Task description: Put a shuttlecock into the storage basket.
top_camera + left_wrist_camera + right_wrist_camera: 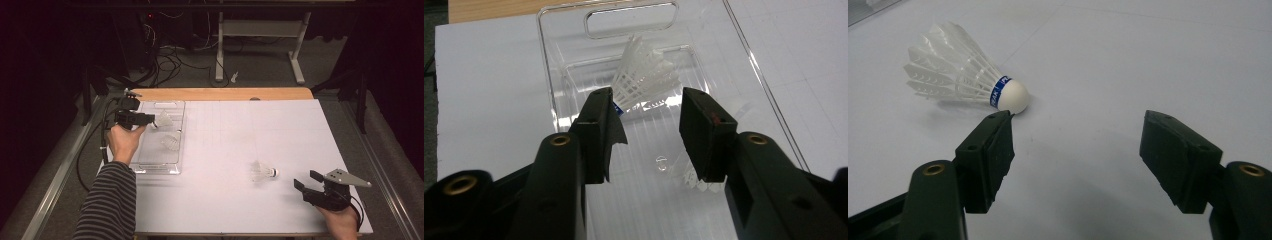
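Observation:
A clear plastic tray (145, 162) lies at the table's left. My left gripper (150, 119) hovers over its far end, open. A white shuttlecock (644, 75) sits just beyond its jaws, cork end hidden behind the left jaw (164, 119). A second shuttlecock (171, 141) lies in the tray, partly hidden by the right jaw in the left gripper view (691, 179). A third shuttlecock (262, 171) lies on its side on the white table, its cork (1013, 96) near one fingertip of my right gripper (1077, 120). That gripper (306, 178) is open and holds nothing.
The white table cover (240, 125) stretches between tray and right gripper. A wooden strip (220, 94) runs along the far edge. Beyond it are a desk frame (260, 30), floor cables (170, 60) and a small white object on the floor (234, 76).

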The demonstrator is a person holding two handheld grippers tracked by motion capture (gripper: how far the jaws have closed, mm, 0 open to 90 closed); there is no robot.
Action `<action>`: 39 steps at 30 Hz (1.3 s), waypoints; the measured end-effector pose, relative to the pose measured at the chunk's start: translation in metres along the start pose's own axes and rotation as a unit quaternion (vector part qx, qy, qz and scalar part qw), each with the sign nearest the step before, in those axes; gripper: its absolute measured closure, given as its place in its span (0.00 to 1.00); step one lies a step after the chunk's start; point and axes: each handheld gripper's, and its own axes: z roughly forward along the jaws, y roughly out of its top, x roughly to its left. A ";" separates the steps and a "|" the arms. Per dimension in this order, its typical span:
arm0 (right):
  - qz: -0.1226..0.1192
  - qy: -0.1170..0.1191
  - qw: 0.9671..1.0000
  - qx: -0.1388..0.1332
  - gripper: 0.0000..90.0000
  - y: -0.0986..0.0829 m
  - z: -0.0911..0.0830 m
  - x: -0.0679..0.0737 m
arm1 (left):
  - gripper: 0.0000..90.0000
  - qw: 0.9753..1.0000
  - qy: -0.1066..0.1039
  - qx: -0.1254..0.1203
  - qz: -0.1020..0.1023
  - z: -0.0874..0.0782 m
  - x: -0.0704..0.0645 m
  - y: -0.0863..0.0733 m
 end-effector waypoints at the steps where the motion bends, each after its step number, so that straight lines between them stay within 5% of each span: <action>1: 0.000 0.000 1.000 0.000 0.34 0.000 0.000 0.000 | 0.61 1.000 -0.001 0.002 0.001 -0.001 0.000 0.000; 18: 0.000 -0.003 1.000 -0.002 0.34 0.000 -0.001 0.001 | 0.50 1.000 -0.006 0.004 0.012 -0.011 -0.001 -0.012; 39: 0.000 -0.002 1.000 -0.001 0.34 0.000 -0.001 0.001 | 0.49 0.999 -0.030 0.003 0.020 -0.027 -0.004 -0.022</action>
